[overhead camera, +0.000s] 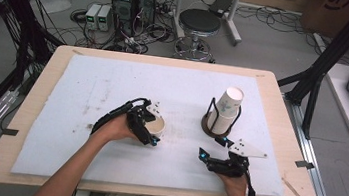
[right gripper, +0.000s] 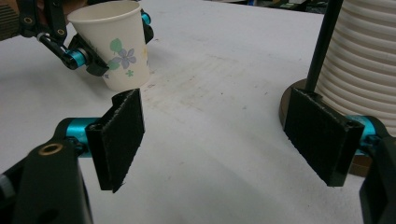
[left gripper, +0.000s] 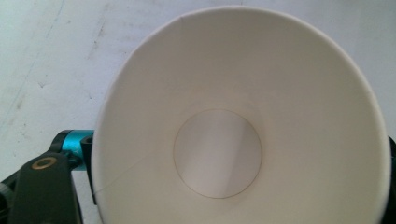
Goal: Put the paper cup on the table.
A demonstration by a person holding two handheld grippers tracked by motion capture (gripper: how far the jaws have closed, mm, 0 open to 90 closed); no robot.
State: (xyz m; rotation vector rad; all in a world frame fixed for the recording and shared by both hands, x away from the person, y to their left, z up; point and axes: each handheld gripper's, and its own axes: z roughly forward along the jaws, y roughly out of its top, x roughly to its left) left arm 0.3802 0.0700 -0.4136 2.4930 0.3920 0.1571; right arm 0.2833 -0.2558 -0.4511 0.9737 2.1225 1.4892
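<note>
Right gripper [overhead camera: 212,147]: nearest the table edge, jaws stood wide apart with nothing between them, just short of the cup stack [overhead camera: 225,110] in its wire holder [overhead camera: 212,114].

Left gripper [overhead camera: 152,129]: jaws flanked the paper cup [overhead camera: 157,125]; in the right gripper view they sat at its sides without visibly squeezing it, so the grip looked slack.

Paper cup: upright on the white foam mat [overhead camera: 113,85], left of centre, well apart from the stack. Judged light, thin-walled, easily crushed; best taken gently across mid-wall, below the stiffer rolled rim.

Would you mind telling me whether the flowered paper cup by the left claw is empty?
Empty: the white flowered paper cup shows a bare, dry bottom in the left gripper view.
</note>
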